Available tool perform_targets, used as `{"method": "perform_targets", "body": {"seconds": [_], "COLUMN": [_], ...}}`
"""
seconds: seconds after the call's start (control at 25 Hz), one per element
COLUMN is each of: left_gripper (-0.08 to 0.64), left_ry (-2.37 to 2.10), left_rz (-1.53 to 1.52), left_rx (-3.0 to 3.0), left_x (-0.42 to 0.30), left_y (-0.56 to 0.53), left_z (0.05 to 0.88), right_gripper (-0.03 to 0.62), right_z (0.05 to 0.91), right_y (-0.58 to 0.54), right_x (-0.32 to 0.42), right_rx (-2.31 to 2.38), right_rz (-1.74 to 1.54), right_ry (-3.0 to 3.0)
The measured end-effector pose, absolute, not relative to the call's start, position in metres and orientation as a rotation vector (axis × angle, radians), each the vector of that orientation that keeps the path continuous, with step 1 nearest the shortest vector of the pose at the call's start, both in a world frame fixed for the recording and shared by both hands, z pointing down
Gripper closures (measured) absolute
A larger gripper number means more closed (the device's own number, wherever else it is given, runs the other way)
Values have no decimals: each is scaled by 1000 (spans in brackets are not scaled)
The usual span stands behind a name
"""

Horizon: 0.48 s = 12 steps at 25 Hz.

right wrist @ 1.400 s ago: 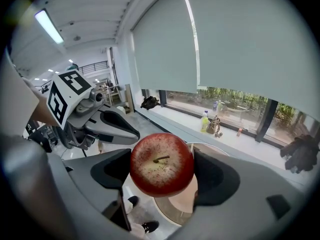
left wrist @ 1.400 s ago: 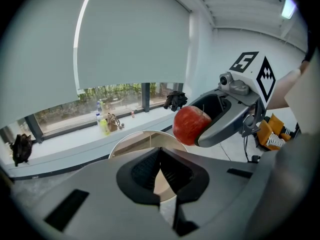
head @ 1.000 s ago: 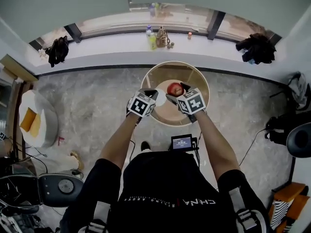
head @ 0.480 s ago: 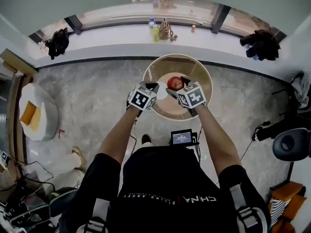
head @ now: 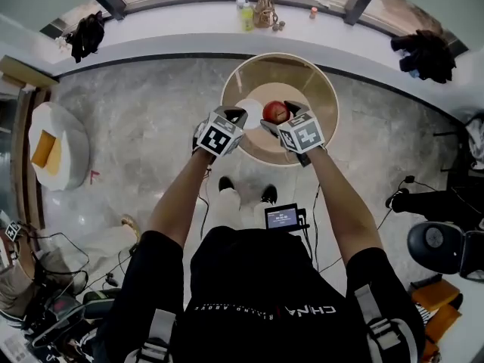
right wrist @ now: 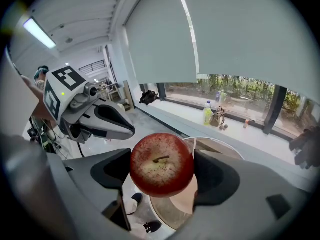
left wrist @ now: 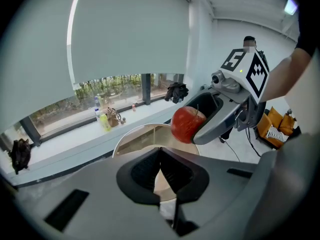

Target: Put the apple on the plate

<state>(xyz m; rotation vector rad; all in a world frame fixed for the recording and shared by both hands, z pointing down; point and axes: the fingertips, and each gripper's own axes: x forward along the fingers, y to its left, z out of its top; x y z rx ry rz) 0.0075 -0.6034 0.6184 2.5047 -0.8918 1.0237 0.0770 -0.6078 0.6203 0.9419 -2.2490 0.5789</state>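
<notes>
A red apple (head: 274, 112) hangs above the round wooden table (head: 302, 78), with my right gripper (head: 279, 117) shut on it. In the right gripper view the apple (right wrist: 161, 164) fills the gap between the two dark jaws, stem toward the camera. A white plate (head: 249, 112) lies on the table just left of the apple. My left gripper (head: 235, 116) hovers over the plate's near edge, its jaws shut on nothing (left wrist: 160, 151). From the left gripper view the apple (left wrist: 186, 124) shows to the upper right, gripped by the right gripper's fingers (left wrist: 220, 124).
A windowsill along the far wall holds bottles and small items (head: 253, 10). Dark clothes lie on the sill at both ends (head: 423, 51). A round white seat with a yellow cushion (head: 53, 157) stands at the left. Cables and a small screen (head: 283, 218) are by the person's feet.
The head view has shifted, so table and grippers sit higher in frame and the person's feet now show. The right gripper keeps hold of the apple; both grippers stay over the table.
</notes>
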Motion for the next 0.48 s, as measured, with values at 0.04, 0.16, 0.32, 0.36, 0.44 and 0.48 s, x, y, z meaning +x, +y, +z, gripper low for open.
{"method": "perform_targets", "body": {"seconds": [0.04, 0.16, 0.32, 0.36, 0.44, 0.48], "left_gripper": [543, 543, 543, 543, 543, 543], "left_ry": [-883, -862, -850, -853, -862, -867], "left_rz": [1026, 1008, 984, 986, 982, 978], "left_rx": [2494, 2461, 2417, 2404, 2370, 2356], "left_x": [4, -14, -25, -28, -35, -38], "left_y": [-604, -618, -652, -661, -675, -680], "left_z": [628, 666, 743, 765, 809, 829], "right_gripper": [169, 169, 169, 169, 169, 169], "right_z": [633, 681, 767, 791, 837, 860], "right_y": [-609, -622, -655, -666, -684, -690], "right_x": [72, 46, 24, 21, 15, 11], "right_rx": [928, 892, 909, 921, 942, 943], "right_rz": [594, 617, 635, 630, 634, 643], "right_ry": [-2242, -2213, -2183, -2173, -2153, -2145]}}
